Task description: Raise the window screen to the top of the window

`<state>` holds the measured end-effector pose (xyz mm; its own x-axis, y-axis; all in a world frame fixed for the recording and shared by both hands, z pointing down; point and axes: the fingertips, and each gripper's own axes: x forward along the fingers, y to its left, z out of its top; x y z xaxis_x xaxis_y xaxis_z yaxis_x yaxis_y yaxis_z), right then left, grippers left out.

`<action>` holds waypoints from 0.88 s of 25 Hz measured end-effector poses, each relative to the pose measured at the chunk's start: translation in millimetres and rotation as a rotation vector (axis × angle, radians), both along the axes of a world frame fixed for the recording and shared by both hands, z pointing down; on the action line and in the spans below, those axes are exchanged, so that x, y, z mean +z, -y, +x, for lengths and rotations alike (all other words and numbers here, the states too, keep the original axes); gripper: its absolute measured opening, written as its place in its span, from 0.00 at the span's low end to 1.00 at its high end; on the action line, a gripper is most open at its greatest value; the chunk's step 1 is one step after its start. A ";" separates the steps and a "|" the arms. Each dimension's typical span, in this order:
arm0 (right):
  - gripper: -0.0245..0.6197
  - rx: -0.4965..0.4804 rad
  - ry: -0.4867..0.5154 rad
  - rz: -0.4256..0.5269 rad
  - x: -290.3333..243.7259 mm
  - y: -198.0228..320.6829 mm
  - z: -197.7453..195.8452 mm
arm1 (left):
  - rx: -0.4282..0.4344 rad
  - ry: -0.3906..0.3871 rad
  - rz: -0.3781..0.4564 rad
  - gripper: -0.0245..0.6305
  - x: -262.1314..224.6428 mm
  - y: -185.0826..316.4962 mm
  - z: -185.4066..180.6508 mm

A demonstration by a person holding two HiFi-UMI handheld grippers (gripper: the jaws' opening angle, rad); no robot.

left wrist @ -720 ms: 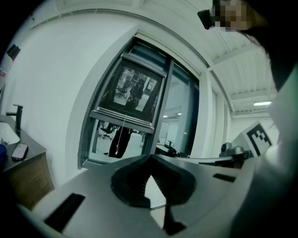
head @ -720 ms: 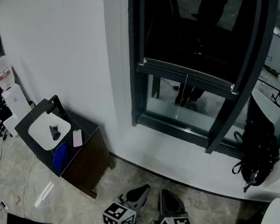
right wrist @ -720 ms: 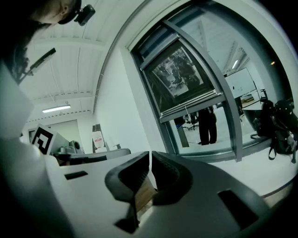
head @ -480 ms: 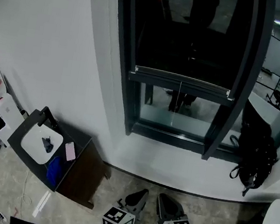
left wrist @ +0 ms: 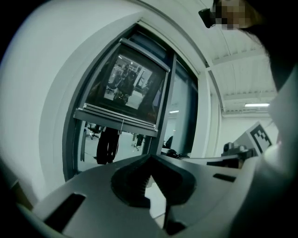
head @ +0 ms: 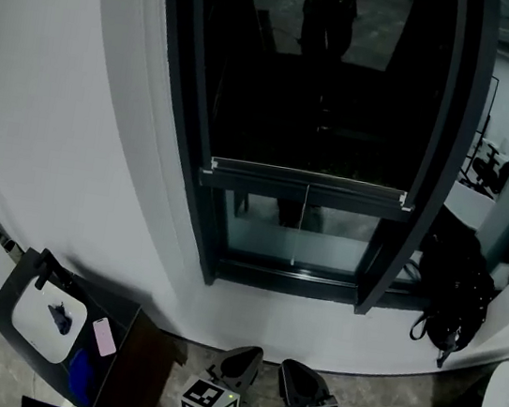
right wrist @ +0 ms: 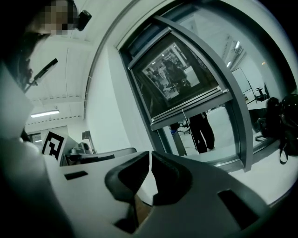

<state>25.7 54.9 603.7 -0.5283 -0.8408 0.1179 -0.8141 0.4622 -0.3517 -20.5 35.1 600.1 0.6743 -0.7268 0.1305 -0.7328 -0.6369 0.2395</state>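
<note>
2 claws are sitting at the bottom centre of the head view, the left claw [head: 245, 362] and right claw [head: 298, 377] each pressed together, gripping nothing. The window screen [head: 318, 94] is hanging with its bottom bar [head: 306, 186] crossing mid-frame, well above them.

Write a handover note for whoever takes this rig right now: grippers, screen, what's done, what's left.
Left gripper: shut, empty, held low, short of the window.
Right gripper: shut, empty, beside the left one.
Screen: its bar sits low in the window, with clear glass below it. A thin cord hangs from the bar's middle.
Done: nothing that shows; neither gripper touches the screen.
Left: reach the bar or cord, probably open a gripper to take hold, then raise the screen to the top of the window.
</note>
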 end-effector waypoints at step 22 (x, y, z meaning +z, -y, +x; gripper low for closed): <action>0.07 0.152 -0.036 -0.031 5.9 141.6 -5.7 | 0.102 -0.029 -0.042 0.04 16.1 159.4 -32.9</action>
